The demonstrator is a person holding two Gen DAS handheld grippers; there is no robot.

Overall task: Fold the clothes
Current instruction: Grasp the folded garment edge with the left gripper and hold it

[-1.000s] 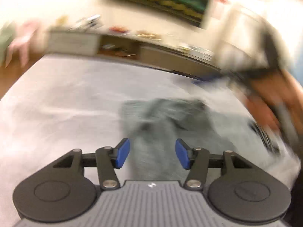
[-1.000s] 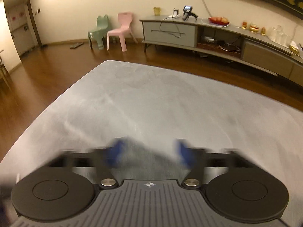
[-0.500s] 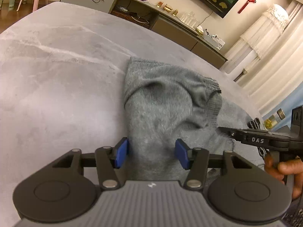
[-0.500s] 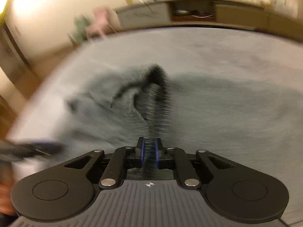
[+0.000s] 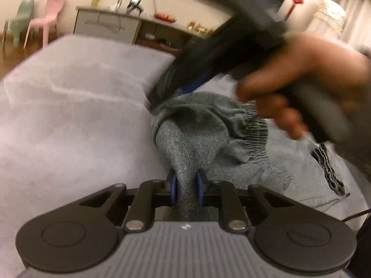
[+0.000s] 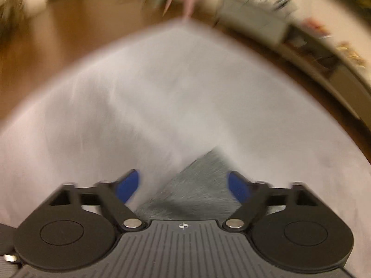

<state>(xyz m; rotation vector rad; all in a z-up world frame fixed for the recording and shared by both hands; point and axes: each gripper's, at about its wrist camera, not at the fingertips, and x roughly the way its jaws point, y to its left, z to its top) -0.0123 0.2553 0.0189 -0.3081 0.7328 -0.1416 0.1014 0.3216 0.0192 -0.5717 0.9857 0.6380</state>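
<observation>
While the grey knitted garment (image 5: pixel 204 143) lies bunched on the pale grey table top (image 5: pixel 69 120), a ridge of its fabric is clamped between the blue pads of the left gripper (image 5: pixel 186 188), directly ahead of that gripper's body. Further ahead and to the right of the left gripper, the right gripper (image 5: pixel 167 88) is held by a hand (image 5: pixel 296 78) and is seen touching, or hovering just over, the raised far fold of the garment. In the right wrist view, the right gripper (image 6: pixel 183 185) is seen with its blue pads spread wide and nothing caught between them; a corner of the grey fabric (image 6: pixel 197 185) lies just below and between them.

Progress is judged as partial: the garment is doubled over itself with a ribbed hem (image 5: pixel 255 134) turned up, but no flat, squared fold is visible, so flattening and further folding are judged to remain.

Both views are blurred by motion. The near part of the garment is hidden behind the left gripper's body, its right side is cut off by the hand, and the garment type cannot be determined.
</observation>
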